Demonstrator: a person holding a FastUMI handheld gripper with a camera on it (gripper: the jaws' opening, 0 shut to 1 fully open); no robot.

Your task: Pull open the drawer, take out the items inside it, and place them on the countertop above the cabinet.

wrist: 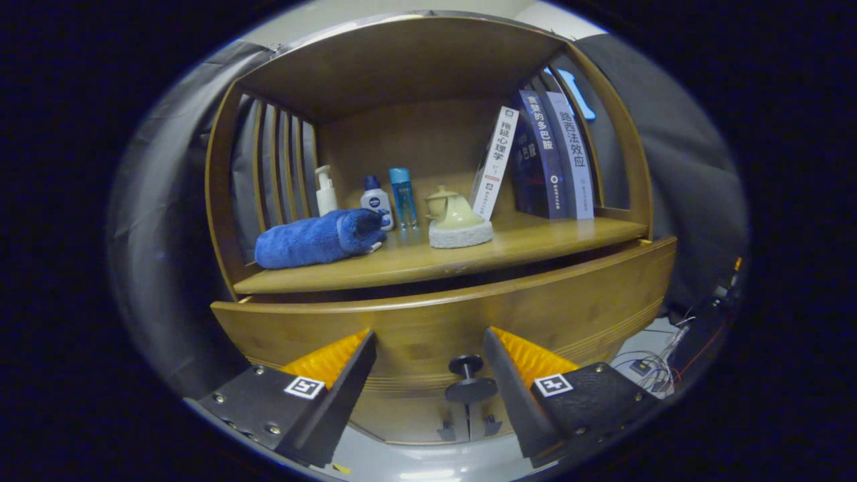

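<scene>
Tool (428, 355) fingers apart before drawer (442, 321) knob (469, 381) (nearer one finger), lettered books (549, 154) above.

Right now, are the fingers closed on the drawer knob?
No, the gripper is open; the knob sits between its fingers, nearer the right one, and neither presses on it.

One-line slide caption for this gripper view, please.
Open gripper approaches the drawer's dark knob, which sits between its fingers, below a countertop holding a rolled blue towel.

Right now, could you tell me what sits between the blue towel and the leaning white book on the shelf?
In the gripper view: three bottles behind the towel, then a pale teapot by the book.
</scene>
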